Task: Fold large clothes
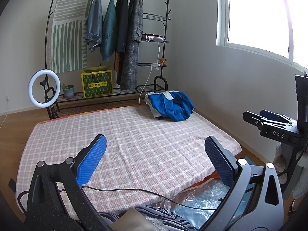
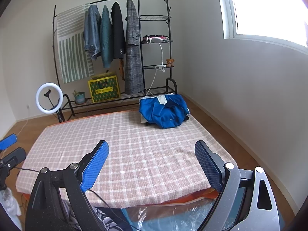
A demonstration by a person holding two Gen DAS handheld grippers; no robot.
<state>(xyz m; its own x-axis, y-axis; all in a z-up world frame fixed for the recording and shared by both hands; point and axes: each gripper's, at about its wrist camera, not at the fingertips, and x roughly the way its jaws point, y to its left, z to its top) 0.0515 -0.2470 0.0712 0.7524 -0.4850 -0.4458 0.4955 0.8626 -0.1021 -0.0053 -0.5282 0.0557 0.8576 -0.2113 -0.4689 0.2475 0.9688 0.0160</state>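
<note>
A crumpled blue garment with a white collar (image 1: 171,105) (image 2: 165,111) lies on top of paler clothes at the far right corner of a pink checked mattress (image 1: 125,140) (image 2: 134,150). My left gripper (image 1: 156,144) hangs open over the mattress's near edge, nothing between its blue pads. My right gripper (image 2: 152,152) is open too, held over the near edge, far from the garment. In the left wrist view the right gripper (image 1: 269,121) shows at the right border. One blue finger of the left gripper (image 2: 7,141) shows at the left border of the right wrist view.
A black clothes rack (image 1: 107,44) with several hanging coats stands behind the mattress, with a yellow box (image 1: 97,80), a potted plant (image 1: 68,90) and a ring light (image 1: 44,85). A window (image 1: 265,17) is on the right wall. Plastic wrap (image 2: 173,215) and a cable (image 1: 134,190) lie near me.
</note>
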